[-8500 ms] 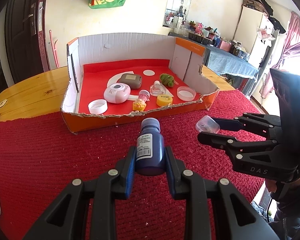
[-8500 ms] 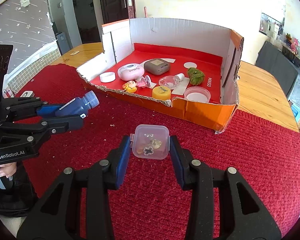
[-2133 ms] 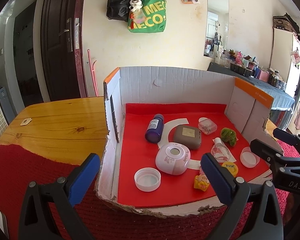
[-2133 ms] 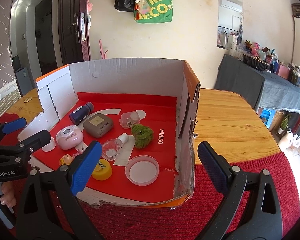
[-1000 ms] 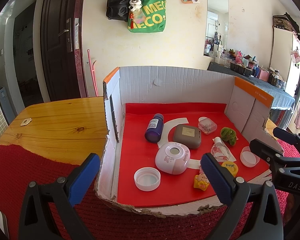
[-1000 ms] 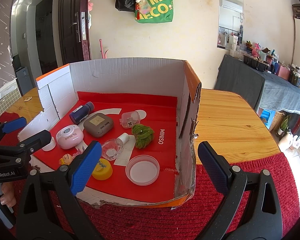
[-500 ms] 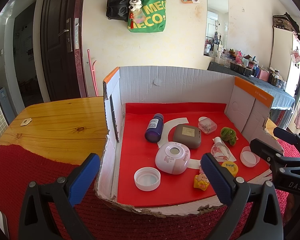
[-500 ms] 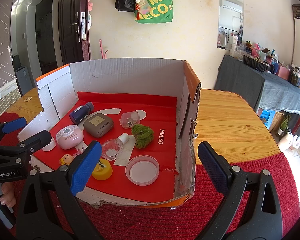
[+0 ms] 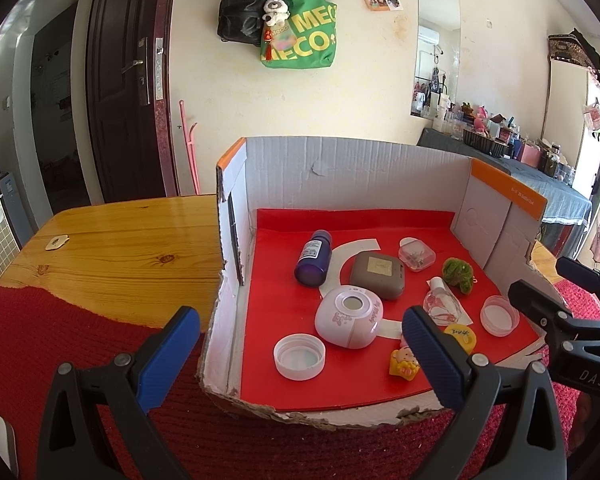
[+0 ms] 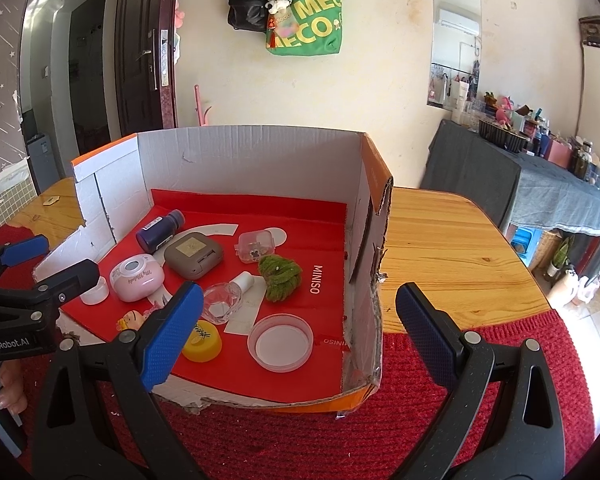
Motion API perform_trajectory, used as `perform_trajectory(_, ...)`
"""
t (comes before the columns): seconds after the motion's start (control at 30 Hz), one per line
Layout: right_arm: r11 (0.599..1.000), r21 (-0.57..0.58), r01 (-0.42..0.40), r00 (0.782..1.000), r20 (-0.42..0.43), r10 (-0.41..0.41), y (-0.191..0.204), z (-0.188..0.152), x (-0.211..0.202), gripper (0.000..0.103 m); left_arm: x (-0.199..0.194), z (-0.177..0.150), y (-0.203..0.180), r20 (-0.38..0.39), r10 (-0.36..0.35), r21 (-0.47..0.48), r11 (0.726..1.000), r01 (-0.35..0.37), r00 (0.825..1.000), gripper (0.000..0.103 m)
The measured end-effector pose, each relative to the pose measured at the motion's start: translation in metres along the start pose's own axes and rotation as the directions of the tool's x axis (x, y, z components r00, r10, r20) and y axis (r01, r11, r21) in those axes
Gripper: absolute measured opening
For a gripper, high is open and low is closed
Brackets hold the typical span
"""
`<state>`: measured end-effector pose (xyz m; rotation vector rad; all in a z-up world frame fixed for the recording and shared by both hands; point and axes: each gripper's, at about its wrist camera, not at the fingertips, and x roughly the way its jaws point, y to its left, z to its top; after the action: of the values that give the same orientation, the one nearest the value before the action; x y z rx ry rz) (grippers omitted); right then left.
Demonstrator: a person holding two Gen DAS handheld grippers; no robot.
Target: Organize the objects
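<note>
Both tools, left [image 9: 300, 344] and right [image 10: 296, 316], were spread wide, empty. The torn cardboard box [image 9: 352, 172] with smooth red floor held one blue plastic bottle [image 9: 313, 257] lying down, one clear square case [image 9: 417, 254], two round white lids [image 9: 299, 356], one fuzzy green toy [image 10: 281, 273].

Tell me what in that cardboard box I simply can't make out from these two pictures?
- Yellow figurine: the left gripper's blue pad covers part of it in the left wrist view; the right gripper's pad hides most in the right.
- Blue bottle: label print too small to read.
- Clear case: contents too small to identify.
- Yellow cap: partly behind a pad in both views.
</note>
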<state>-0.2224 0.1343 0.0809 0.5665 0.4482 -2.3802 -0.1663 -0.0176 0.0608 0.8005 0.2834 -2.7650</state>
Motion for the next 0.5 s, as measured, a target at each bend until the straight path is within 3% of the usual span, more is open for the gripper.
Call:
perform_trajectory(0.2, 1.000, 0.016, -0.017, 1.000, -0.022, 0.018, 0.000, -0.008, -0.018, 0.098, -0.022, -0.012, -0.006, -0.008, -0.015, 0.018, 1.000, 0.015, 1.000, 0.103)
perform_trajectory(0.37, 0.999, 0.015, -0.040, 0.997, -0.068, 0.041, 0.006, -0.023, -0.038, 0.098, -0.037, -0.027, -0.005, -0.064, -0.030, -0.010, 1.000, 0.030, 0.997, 0.103)
perform_trajectory(0.5, 1.000, 0.002, -0.017, 0.992, -0.126, 0.017, 0.011, -0.035, -0.045, 0.098, -0.038, -0.042, -0.005, -0.125, 0.002, -0.007, 1.000, -0.003, 0.992, 0.103)
